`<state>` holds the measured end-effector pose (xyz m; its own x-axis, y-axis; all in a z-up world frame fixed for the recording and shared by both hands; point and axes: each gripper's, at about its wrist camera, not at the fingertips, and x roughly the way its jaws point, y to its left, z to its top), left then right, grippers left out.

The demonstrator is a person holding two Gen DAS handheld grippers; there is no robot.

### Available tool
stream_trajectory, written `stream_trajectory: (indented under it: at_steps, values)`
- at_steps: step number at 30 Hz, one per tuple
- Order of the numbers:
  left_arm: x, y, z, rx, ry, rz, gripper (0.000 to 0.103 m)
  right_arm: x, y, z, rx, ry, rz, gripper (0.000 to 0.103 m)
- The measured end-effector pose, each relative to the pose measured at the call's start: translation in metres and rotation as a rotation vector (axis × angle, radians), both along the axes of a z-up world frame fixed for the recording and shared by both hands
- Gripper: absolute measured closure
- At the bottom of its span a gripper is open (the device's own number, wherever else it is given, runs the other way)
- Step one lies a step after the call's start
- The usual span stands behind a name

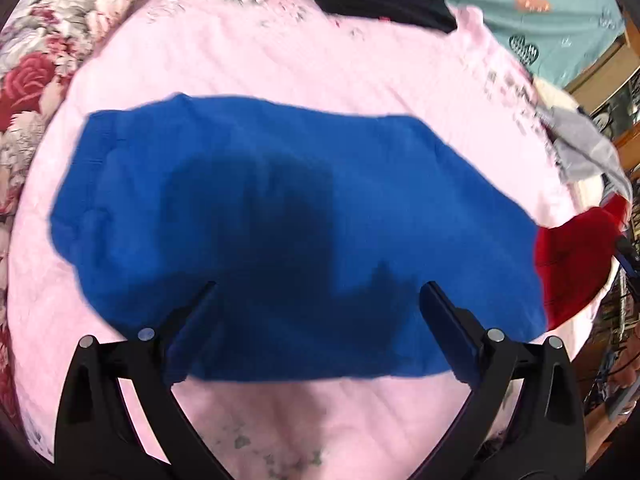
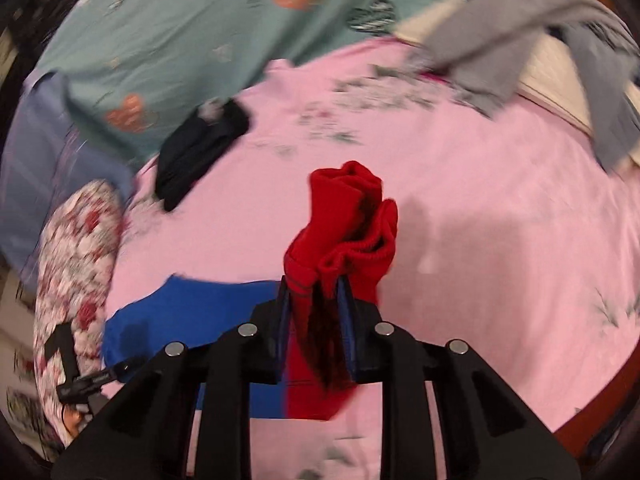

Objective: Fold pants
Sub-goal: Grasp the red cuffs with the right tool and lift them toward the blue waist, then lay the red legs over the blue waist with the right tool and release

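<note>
Now the right gripper [image 2: 314, 300] is clamped on the red cuff [image 2: 344, 220], lifted above the pink bed [image 2: 500, 220], while the left gripper [image 1: 318, 300], jaws apart, hovers over the flat blue pants [image 1: 280, 220]. Best pin the blue flat and carry the cuff across evenly.

- We see a bed under a pink floral sheet [image 1: 280, 60].
- A teal heart-print cover [image 2: 200, 20] lies along its far edge.
- Wooden shelving [image 1: 628, 128] stands past the bed's right edge.
- A rose-print quilt [image 1: 36, 80] bounds its left edge.
</note>
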<state>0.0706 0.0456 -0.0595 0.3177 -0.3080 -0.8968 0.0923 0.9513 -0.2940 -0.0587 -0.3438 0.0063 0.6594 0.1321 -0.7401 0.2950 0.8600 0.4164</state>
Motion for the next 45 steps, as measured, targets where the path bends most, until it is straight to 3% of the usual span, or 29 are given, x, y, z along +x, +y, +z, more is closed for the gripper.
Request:
stream_trajectory:
  at_steps: [2, 5, 8, 11, 13, 15, 17, 22, 27, 31, 33, 35, 36, 40, 45]
  values:
    - [-0.006, 0.008, 0.008, 0.005, -0.034, 0.015, 0.003, 0.019, 0.042, 0.007, -0.052, -0.013, 0.101, 0.078]
    - [-0.009, 0.018, 0.016, 0.008, -0.065, 0.053, 0.003, 0.052, 0.107, -0.01, -0.066, 0.019, 0.28, 0.078]
    - [-0.013, 0.031, 0.016, 0.003, -0.045, 0.07, 0.003, 0.084, 0.171, -0.056, -0.029, 0.137, 0.438, 0.078]
    - [-0.014, 0.03, 0.013, 0.019, -0.039, 0.054, 0.003, 0.1, 0.196, -0.088, 0.029, 0.289, 0.55, 0.078]
    - [-0.01, 0.025, 0.01, 0.026, -0.037, 0.054, 0.003, 0.093, 0.181, -0.079, 0.043, 0.231, 0.518, 0.071]
    - [-0.004, 0.023, 0.006, 0.014, -0.021, 0.063, 0.003, 0.084, 0.144, -0.062, 0.002, 0.172, 0.41, 0.049]
    - [-0.001, 0.02, 0.001, 0.01, -0.006, 0.058, 0.003, 0.068, 0.105, -0.048, -0.03, 0.115, 0.29, 0.046]
    - [0.005, -0.006, -0.006, 0.045, 0.01, -0.005, 0.003, 0.043, 0.064, -0.041, -0.125, 0.107, 0.185, 0.046]
    - [0.002, -0.006, -0.007, 0.076, 0.018, -0.004, 0.003, 0.049, 0.097, -0.064, -0.313, 0.149, 0.285, 0.046]
    - [0.002, 0.006, -0.004, 0.063, 0.016, 0.037, 0.003, 0.055, 0.105, -0.078, -0.424, 0.159, 0.294, 0.047]
    - [0.004, 0.009, -0.003, 0.057, 0.016, 0.05, 0.003, 0.059, 0.1, -0.086, -0.471, 0.174, 0.253, 0.07]
    - [0.005, 0.009, -0.004, 0.057, 0.021, 0.051, 0.003, 0.063, 0.084, -0.094, -0.359, 0.196, 0.224, 0.09]
    - [0.006, 0.01, -0.004, 0.052, 0.022, 0.048, 0.003, 0.062, 0.075, -0.092, -0.299, 0.185, 0.198, 0.093]
    - [0.007, 0.015, -0.001, 0.038, 0.01, 0.055, 0.003, 0.047, 0.063, -0.062, -0.113, 0.062, 0.192, 0.094]
    - [0.003, 0.029, 0.007, 0.028, -0.025, 0.098, 0.003, 0.038, 0.108, -0.03, 0.018, -0.044, 0.41, 0.094]
